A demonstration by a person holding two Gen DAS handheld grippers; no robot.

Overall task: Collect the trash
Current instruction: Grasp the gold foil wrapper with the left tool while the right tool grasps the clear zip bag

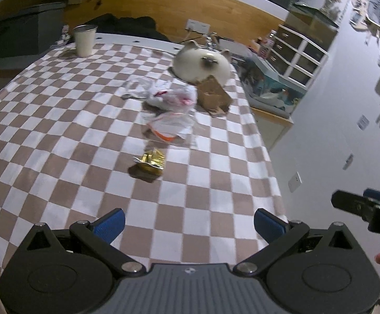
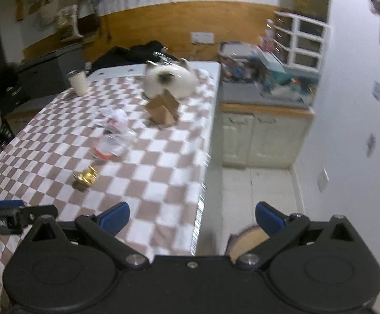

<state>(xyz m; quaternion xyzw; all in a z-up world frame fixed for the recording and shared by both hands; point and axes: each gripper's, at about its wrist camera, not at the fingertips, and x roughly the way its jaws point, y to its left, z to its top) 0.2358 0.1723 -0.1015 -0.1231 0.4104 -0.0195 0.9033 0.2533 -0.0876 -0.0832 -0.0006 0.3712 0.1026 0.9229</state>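
Trash, from gold foil wrapper (image 1: pixel 151 160) to torn cardboard piece (image 1: pixel 214 95), lies scattered on the checkered tablecloth (image 1: pixel 59 130), so left gripper (image 1: pixel 189 224) and right gripper (image 2: pixel 192 217) hover wide open and empty, apparently ready to pick.

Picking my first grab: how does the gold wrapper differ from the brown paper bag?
The gold wrapper is small, shiny and crumpled low on the checkered cloth; the brown paper bag is larger, matte and stands up, propped by the white cat-shaped item. The wrapper lies nearest the left gripper; the bag is farthest. Neither is held.
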